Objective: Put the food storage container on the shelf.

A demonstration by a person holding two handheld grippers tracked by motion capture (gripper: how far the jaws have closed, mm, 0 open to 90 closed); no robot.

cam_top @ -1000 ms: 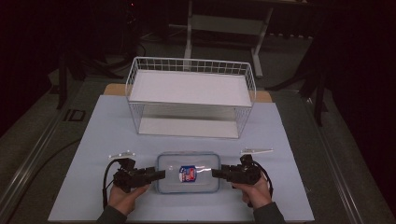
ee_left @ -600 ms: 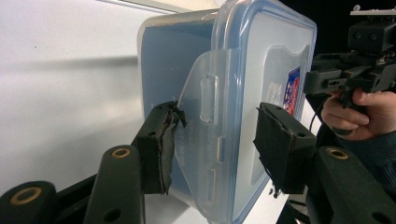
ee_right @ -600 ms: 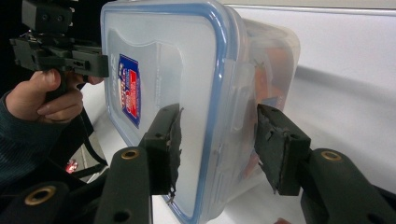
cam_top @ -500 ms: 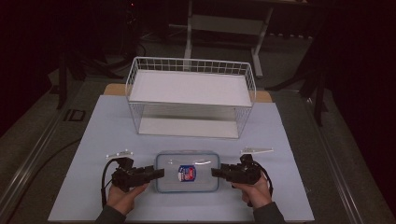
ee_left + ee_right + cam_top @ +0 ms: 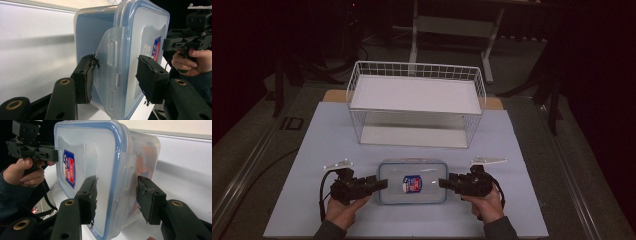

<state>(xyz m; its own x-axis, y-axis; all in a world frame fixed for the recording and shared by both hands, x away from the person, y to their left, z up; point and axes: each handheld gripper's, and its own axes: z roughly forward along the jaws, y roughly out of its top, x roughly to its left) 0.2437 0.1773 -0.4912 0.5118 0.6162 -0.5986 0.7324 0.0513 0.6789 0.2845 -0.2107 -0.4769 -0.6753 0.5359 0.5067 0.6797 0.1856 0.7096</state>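
White table cover (image 5: pixel 312 150) carries two items: one wire basket (image 5: pixel 417 102) at 12 o'clock and one clear plastic box (image 5: pixel 413 182) with a blue-rimmed lid at 6 o'clock, lying flat and well apart from the basket. One sticker (image 5: pixel 413 183) marks the lid. Your left gripper (image 5: pixel 381 184) meets the box at 9 o'clock, your right gripper (image 5: pixel 443 183) at 3 o'clock. Each straddles a side latch with jaws spread, not clamped.
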